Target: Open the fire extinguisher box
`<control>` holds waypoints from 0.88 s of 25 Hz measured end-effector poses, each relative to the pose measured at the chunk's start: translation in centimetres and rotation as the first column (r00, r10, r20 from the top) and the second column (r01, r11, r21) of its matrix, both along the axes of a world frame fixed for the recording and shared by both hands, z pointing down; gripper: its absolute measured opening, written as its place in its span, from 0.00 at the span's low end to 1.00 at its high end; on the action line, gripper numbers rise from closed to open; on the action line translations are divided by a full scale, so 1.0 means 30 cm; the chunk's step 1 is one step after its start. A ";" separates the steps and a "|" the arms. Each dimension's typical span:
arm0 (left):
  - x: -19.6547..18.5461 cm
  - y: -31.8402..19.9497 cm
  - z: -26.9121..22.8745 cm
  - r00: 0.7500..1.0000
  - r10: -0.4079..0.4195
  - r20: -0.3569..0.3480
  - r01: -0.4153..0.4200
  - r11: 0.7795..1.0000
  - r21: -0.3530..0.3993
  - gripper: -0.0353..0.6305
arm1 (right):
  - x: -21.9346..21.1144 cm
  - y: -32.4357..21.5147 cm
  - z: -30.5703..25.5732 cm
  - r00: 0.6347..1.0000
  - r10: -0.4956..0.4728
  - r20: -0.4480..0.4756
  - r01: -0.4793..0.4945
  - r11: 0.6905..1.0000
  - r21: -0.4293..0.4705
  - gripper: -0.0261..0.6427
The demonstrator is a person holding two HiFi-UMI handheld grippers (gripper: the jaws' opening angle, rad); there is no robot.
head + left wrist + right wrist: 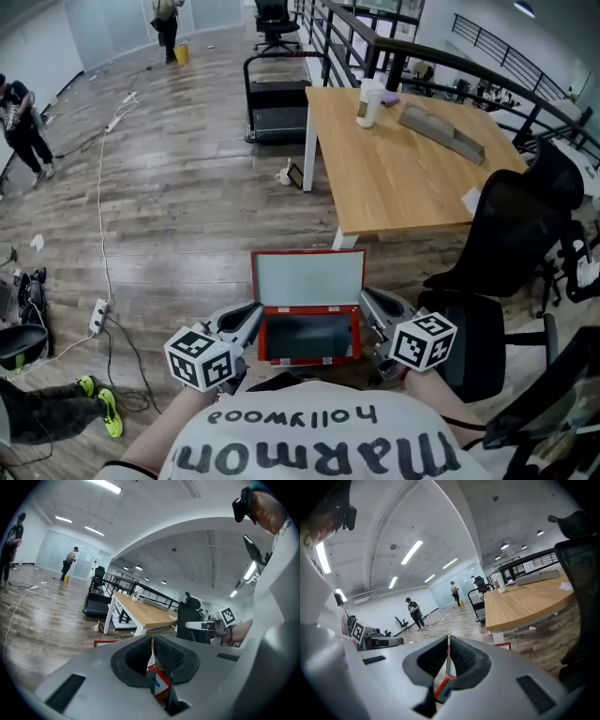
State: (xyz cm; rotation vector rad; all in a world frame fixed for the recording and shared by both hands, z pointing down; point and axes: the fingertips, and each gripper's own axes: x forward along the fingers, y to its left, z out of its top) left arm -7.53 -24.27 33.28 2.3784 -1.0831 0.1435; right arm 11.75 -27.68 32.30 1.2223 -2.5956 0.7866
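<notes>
left gripper (pixel 152 644) closed; shirt (pixel 309 445) reads "marmon hollywood".

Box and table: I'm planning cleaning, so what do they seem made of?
Box: red-painted frame with thin straight edges, probably sheet metal; the raised lid's pale panel could be glass or plastic. Table: matte light wood-grain top, likely laminate or veneer; white legs, perhaps painted metal.

Wooden table (pixel 394 173), black office chair (pixel 517 230)
</notes>
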 end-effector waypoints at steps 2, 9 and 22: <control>0.005 -0.007 0.003 1.000 0.003 0.003 -0.003 1.000 -0.002 0.08 | -0.002 -0.002 0.007 1.000 -0.009 -0.006 0.009 1.000 -0.001 0.07; 0.021 -0.022 0.004 1.000 0.017 0.014 -0.017 1.000 0.007 0.08 | -0.034 -0.009 0.000 0.994 -0.067 -0.082 0.070 0.997 0.039 0.07; 0.026 -0.003 0.037 1.000 0.022 0.015 -0.021 0.999 -0.049 0.08 | 0.003 -0.012 0.030 0.998 -0.019 -0.057 0.018 1.000 -0.022 0.05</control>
